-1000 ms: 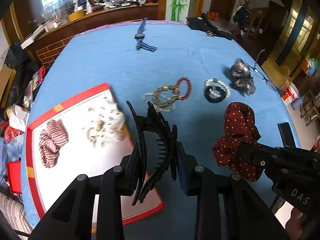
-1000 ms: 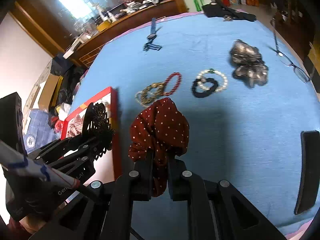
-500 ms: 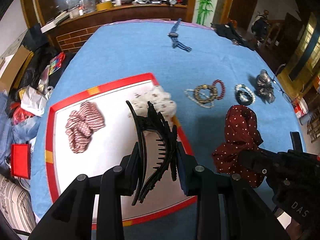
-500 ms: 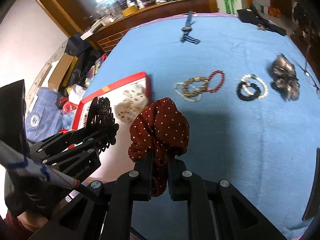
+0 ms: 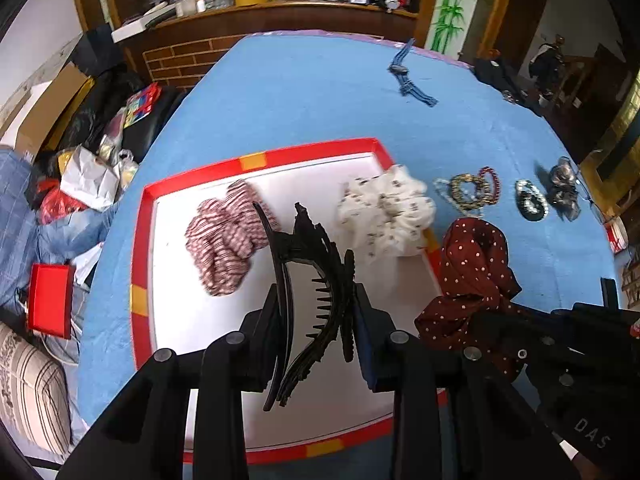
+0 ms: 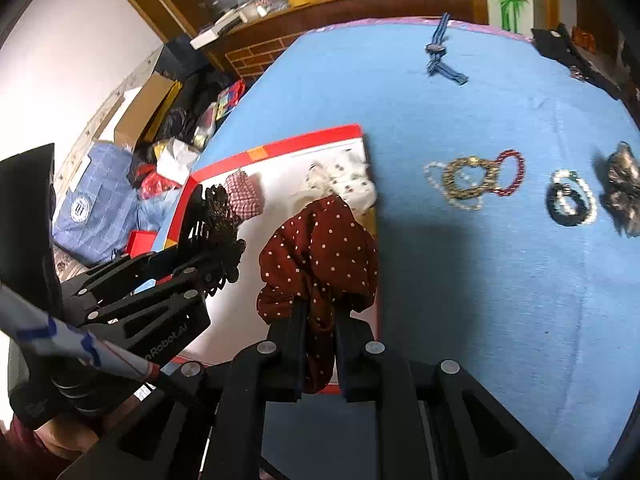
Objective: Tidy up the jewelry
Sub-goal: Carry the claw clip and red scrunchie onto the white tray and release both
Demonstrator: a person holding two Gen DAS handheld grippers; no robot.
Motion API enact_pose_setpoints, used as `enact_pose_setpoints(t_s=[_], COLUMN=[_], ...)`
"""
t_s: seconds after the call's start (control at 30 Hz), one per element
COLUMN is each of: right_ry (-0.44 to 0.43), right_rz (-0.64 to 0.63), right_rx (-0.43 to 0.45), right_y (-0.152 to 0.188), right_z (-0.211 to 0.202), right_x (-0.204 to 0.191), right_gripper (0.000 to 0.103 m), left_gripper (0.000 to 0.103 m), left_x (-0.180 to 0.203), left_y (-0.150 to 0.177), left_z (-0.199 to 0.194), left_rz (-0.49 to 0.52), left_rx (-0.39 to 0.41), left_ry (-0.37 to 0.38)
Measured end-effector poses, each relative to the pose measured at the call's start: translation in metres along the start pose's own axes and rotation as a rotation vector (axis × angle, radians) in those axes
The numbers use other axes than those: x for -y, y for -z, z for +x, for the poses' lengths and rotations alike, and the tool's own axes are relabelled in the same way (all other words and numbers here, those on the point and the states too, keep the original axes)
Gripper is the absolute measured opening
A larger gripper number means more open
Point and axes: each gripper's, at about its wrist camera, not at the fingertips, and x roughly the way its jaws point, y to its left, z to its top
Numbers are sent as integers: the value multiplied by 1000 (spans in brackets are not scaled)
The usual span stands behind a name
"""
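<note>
My left gripper (image 5: 316,312) is shut on a black claw hair clip (image 5: 308,276), held above the white inside of the red-rimmed tray (image 5: 308,152). Two scrunchies lie in the tray: a red-and-white striped one (image 5: 224,240) and a white patterned one (image 5: 386,212) by its right rim. My right gripper (image 6: 320,320) is shut on a dark red polka-dot scrunchie (image 6: 320,240), hanging over the tray's right edge (image 6: 356,132). The same scrunchie (image 5: 472,264) shows in the left wrist view, and the left gripper with the clip (image 6: 220,220) shows in the right wrist view.
On the blue tablecloth (image 5: 300,92) right of the tray lie beaded bracelets (image 5: 470,190), a black-and-pearl bracelet pair (image 5: 530,202), a dark metallic hair bow (image 5: 562,184), a blue strap piece (image 5: 408,76) and eyeglasses. Bags and boxes clutter the floor at left (image 5: 80,176).
Both grippers have moved left across the table with their loads. The tray now lies straight under the clip, and the polka-dot scrunchie has come from over the cloth to the tray's right edge.
</note>
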Motion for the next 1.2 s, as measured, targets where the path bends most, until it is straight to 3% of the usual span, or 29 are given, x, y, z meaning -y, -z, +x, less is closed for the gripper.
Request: enact_pose_setpoints(t_s=[0.53, 1.2], right_ry=[9, 84], right_rz=[-38, -84], right_rx=[-87, -93], right_y=[-14, -49], right_z=[63, 109], right_x=[-30, -47], right_gripper=[14, 18], left_gripper=[31, 32], left_x=[-62, -90], left_y=[22, -6], left_z=[35, 59], left_rz=[-87, -106], left_rx=[-87, -52], left_ry=[-52, -69])
